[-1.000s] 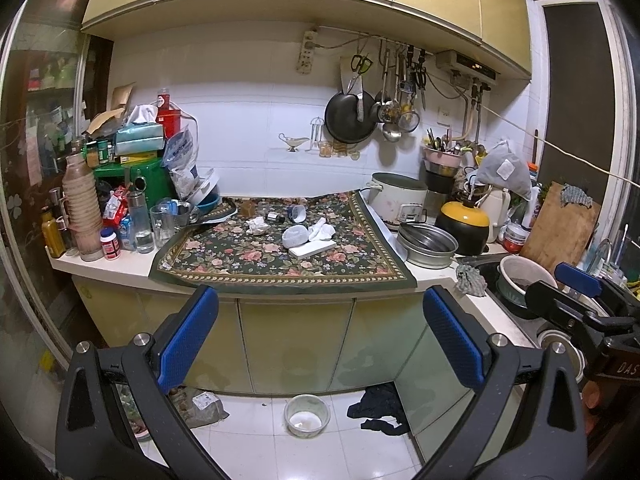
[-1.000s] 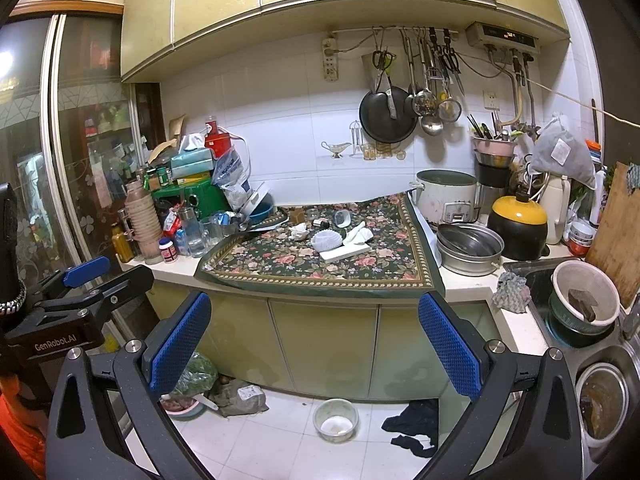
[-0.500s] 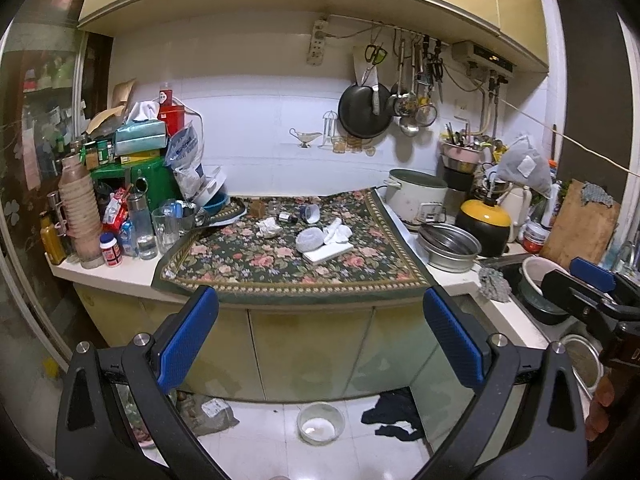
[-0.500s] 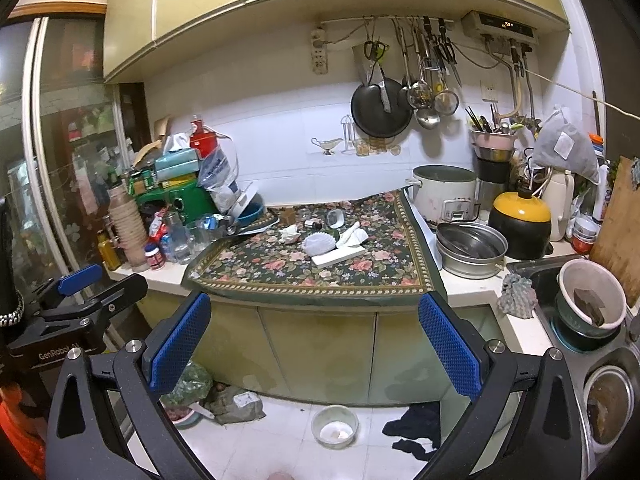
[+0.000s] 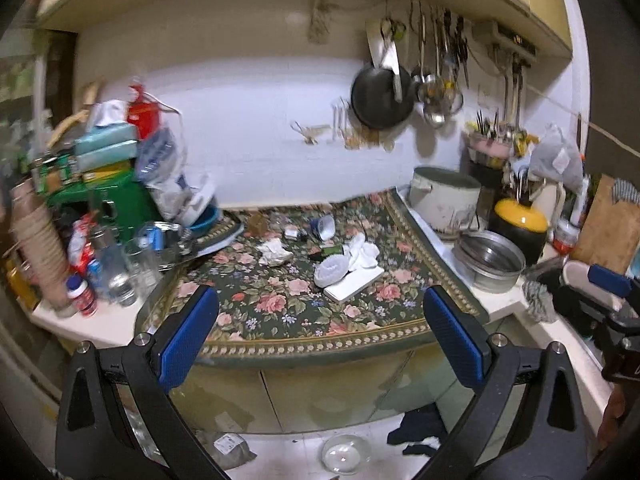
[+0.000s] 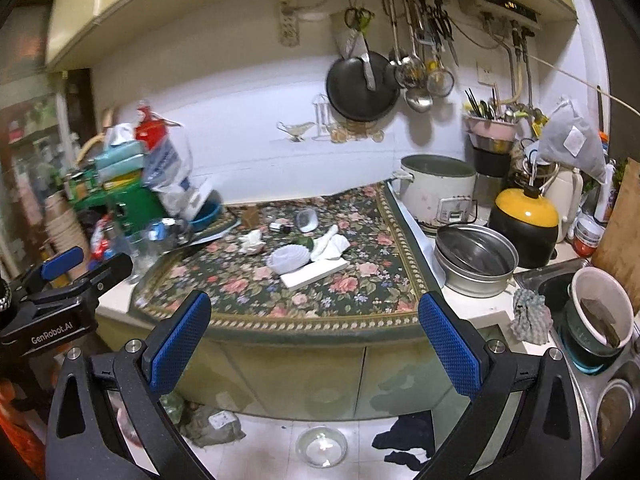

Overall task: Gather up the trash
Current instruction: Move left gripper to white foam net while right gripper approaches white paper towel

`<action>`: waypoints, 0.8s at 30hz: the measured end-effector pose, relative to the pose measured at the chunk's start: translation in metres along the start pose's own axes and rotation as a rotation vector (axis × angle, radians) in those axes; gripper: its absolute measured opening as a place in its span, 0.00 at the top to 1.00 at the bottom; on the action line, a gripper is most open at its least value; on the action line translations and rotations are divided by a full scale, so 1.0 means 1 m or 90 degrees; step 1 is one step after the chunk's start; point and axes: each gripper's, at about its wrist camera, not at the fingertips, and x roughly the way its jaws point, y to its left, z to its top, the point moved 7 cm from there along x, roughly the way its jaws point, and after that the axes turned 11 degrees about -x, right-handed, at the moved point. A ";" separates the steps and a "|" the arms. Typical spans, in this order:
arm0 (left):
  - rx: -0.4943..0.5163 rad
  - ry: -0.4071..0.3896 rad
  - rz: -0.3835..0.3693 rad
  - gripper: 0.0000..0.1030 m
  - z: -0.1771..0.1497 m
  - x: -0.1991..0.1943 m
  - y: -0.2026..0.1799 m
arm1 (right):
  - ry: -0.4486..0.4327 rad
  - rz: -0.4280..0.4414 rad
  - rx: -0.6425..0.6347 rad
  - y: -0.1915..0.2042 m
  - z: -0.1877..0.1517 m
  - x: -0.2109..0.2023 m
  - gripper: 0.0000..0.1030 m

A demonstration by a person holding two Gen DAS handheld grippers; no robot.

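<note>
Ahead, crumpled white tissue and wadded paper litter the floral cloth; both my jaws spread wide, empty.

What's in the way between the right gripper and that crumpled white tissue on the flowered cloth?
Nothing visible blocks it. The right gripper hangs open in front of the counter edge, and only bare flowered cloth lies between it and the crumpled tissue. The white foam net sits just to the tissue's right.

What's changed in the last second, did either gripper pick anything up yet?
No. Both grippers moved closer to the floral mat, which now looms larger. The left gripper and right gripper remain open and empty. The crumpled tissue and white wrappers lie unmoved.
</note>
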 end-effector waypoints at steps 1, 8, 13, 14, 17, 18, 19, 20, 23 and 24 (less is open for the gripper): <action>0.009 0.013 -0.008 0.02 0.003 0.015 0.002 | 0.005 -0.008 0.003 0.000 0.002 0.009 0.00; 0.023 0.087 -0.029 0.03 0.010 0.107 0.013 | 0.061 -0.049 0.012 -0.010 0.009 0.075 0.00; 0.013 0.147 -0.033 0.03 0.006 0.183 0.014 | 0.102 -0.044 0.030 -0.029 0.011 0.128 0.00; 0.013 0.153 -0.033 0.03 0.005 0.193 0.012 | 0.109 -0.041 0.033 -0.035 0.011 0.139 0.00; 0.019 0.172 -0.023 0.03 0.001 0.237 0.008 | 0.127 -0.029 0.036 -0.046 0.010 0.172 0.01; 0.021 0.181 -0.019 0.03 -0.001 0.249 0.007 | 0.132 -0.021 0.034 -0.052 0.011 0.185 0.02; 0.020 0.191 -0.018 0.03 -0.003 0.263 0.004 | 0.137 -0.013 0.031 -0.057 0.012 0.197 0.02; 0.018 0.197 -0.016 0.04 -0.005 0.275 0.002 | 0.140 -0.004 0.029 -0.058 0.013 0.209 0.03; 0.004 0.213 -0.002 0.05 -0.009 0.307 -0.003 | 0.159 0.039 0.016 -0.069 0.017 0.250 0.09; -0.004 0.219 0.006 0.05 -0.011 0.320 -0.004 | 0.166 0.053 0.012 -0.072 0.019 0.262 0.11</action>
